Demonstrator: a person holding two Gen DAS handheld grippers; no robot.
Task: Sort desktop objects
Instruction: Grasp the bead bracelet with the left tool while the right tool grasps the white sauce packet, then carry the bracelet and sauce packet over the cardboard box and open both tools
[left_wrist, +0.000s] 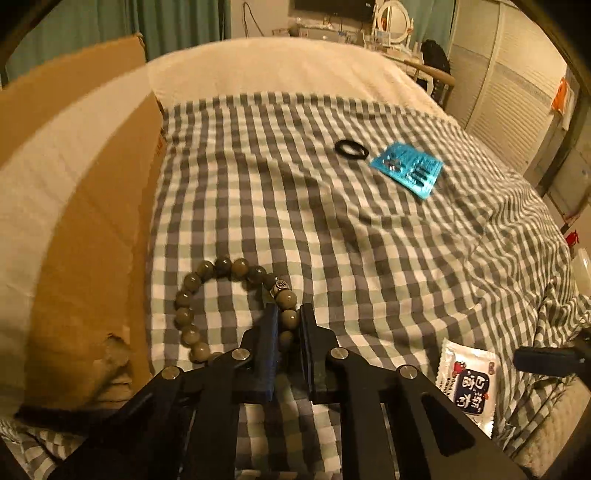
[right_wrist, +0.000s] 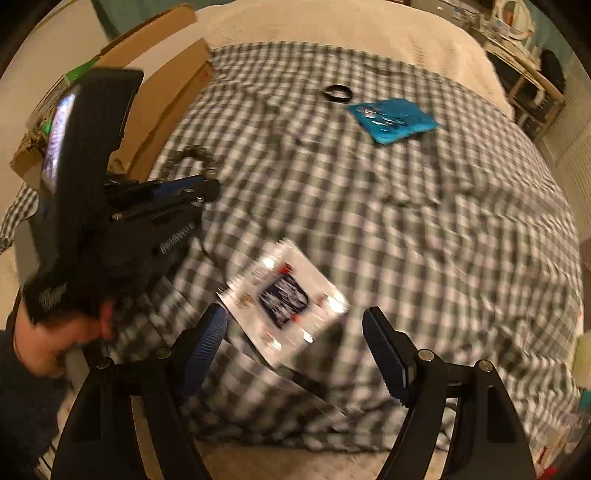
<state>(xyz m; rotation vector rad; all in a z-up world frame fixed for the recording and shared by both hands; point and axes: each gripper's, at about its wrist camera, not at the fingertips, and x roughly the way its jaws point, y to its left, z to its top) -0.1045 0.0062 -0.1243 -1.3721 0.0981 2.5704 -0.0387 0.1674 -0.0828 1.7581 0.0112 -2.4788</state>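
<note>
A bracelet of olive-brown beads (left_wrist: 207, 299) lies on the checked cloth (left_wrist: 332, 240). My left gripper (left_wrist: 289, 314) is shut on the bracelet's right side, with beads between its fingers; it also shows in the right wrist view (right_wrist: 199, 184), beside the bracelet (right_wrist: 192, 155). A white snack packet (right_wrist: 284, 299) lies just ahead of my right gripper (right_wrist: 293, 317), which is open and empty above it. The packet also shows in the left wrist view (left_wrist: 467, 384). A black ring (left_wrist: 351, 148) and a blue packet (left_wrist: 408, 170) lie farther back.
An open cardboard box (left_wrist: 96, 221) stands along the left edge of the cloth. The ring (right_wrist: 338, 94) and blue packet (right_wrist: 393, 120) sit at the far side in the right wrist view. Furniture and a wardrobe (left_wrist: 517, 92) stand behind.
</note>
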